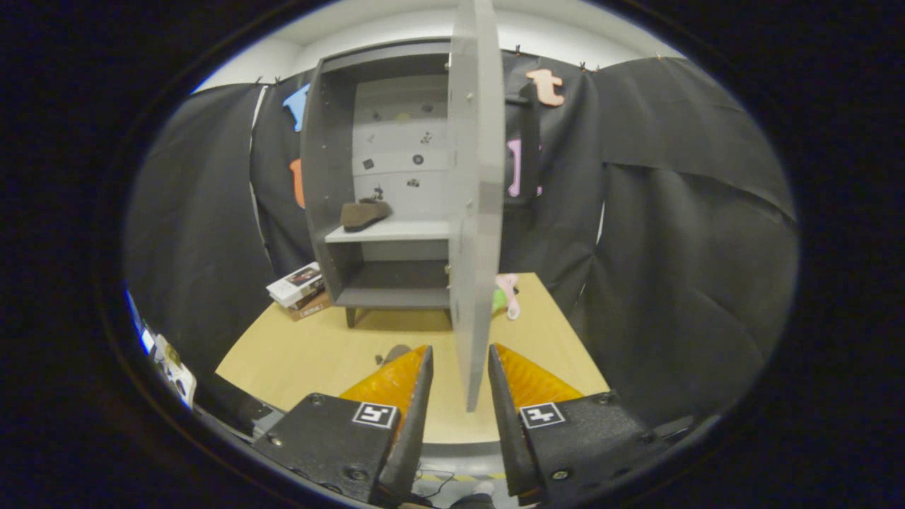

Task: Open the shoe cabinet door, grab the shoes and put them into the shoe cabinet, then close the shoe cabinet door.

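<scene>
The grey shoe cabinet stands open at the back of the wooden table. A brown shoe lies on its white middle shelf. The cabinet door is swung out towards me and seen edge-on. Its lower free edge hangs between the fingers of my gripper. The gripper is open: the right orange finger sits close against the door, while the left finger keeps a small gap. A dark rounded thing peeks out behind the left fingertip; I cannot tell what it is.
A stack of boxes or books lies on the table to the left of the cabinet. A pink and green object rests behind the door, on its right. Black cloth walls close in the table on both sides.
</scene>
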`<state>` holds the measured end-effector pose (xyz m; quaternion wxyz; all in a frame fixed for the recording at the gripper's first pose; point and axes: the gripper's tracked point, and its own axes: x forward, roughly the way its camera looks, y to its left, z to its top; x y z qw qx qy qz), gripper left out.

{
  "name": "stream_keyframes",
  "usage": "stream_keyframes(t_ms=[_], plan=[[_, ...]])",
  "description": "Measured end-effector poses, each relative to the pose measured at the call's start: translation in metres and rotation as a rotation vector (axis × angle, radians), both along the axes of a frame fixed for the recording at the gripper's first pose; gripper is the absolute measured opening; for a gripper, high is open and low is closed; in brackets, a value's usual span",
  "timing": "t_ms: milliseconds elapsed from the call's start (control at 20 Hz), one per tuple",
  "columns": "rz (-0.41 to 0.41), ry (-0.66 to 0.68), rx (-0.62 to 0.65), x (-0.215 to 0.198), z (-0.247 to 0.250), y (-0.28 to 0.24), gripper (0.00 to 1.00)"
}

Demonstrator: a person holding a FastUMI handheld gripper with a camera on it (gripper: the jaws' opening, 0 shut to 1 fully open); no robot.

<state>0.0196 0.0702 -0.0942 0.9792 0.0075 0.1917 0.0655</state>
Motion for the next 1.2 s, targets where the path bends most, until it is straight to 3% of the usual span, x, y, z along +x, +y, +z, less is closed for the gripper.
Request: stream_keyframes(t_ms=[50,300,850,1200], plan=[[0.018,0.024,0.000,-0.003,-0.007,0.005,0.61],[0.048,0.105,0.025,-0.008,-0.038,0.033,0.74],[0.153,0.237,0.037,0.016,-0.092,0.080,0.74],[0.111,0.347,0.086,0.028,-0.114,0.090,0.74]])
